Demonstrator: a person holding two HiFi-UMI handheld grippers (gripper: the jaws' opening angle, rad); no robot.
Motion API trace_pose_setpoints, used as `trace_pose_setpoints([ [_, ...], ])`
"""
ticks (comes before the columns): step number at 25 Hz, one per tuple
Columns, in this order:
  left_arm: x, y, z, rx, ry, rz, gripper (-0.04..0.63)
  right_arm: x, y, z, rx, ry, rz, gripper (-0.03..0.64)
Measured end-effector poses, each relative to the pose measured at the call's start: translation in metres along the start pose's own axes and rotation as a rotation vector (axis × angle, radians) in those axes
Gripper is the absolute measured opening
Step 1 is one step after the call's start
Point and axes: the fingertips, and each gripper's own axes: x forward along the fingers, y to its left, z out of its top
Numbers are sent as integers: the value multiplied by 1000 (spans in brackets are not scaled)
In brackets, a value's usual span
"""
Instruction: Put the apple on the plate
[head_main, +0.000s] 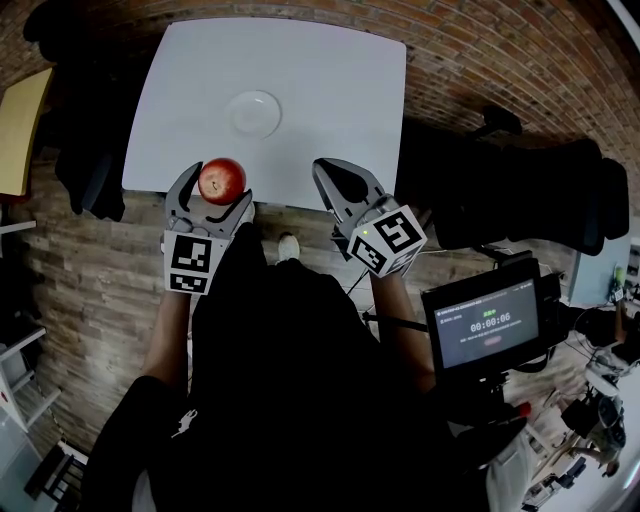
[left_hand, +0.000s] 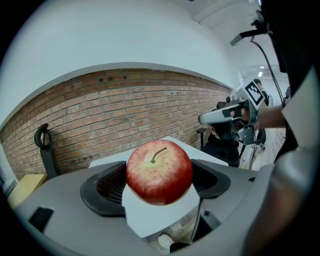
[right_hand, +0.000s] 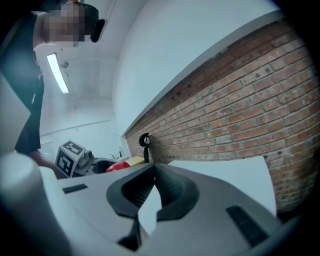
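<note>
A red apple (head_main: 222, 180) sits between the jaws of my left gripper (head_main: 212, 195), which is shut on it just off the near edge of the white table (head_main: 330, 80). In the left gripper view the apple (left_hand: 159, 171) stands stem up between the dark pads, filling the left gripper (left_hand: 160, 184). A small white plate (head_main: 253, 113) lies near the table's middle, beyond the apple and slightly right. My right gripper (head_main: 340, 175) hovers at the table's near edge, right of the apple, with its tips together and nothing held. The right gripper view shows that right gripper (right_hand: 155, 166) with its tips touching, and the apple (right_hand: 117, 166) far left.
Black office chairs (head_main: 520, 190) stand right of the table. A monitor with a timer (head_main: 487, 325) is at the lower right. A yellow board (head_main: 22, 125) lies at the far left. The person's shoe (head_main: 288, 245) rests on the wood floor below the table edge. A brick wall (left_hand: 125, 110) runs behind.
</note>
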Motion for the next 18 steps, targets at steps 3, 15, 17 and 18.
trace_pose_setpoints([
  [3,1,4,2,2,-5,-5,403,1,2,-1,1,3,-4,3],
  [15,34,27,12,5,-28,-52,403,26,-15,11,-11,1,-44,3],
  [17,39,32,11,8,-29,-66,403,32,-17,12,-7,0,-58,3],
  [18,41,36,12,10,-30,-72,403,35,-16,13,-6,-1,-64,3],
])
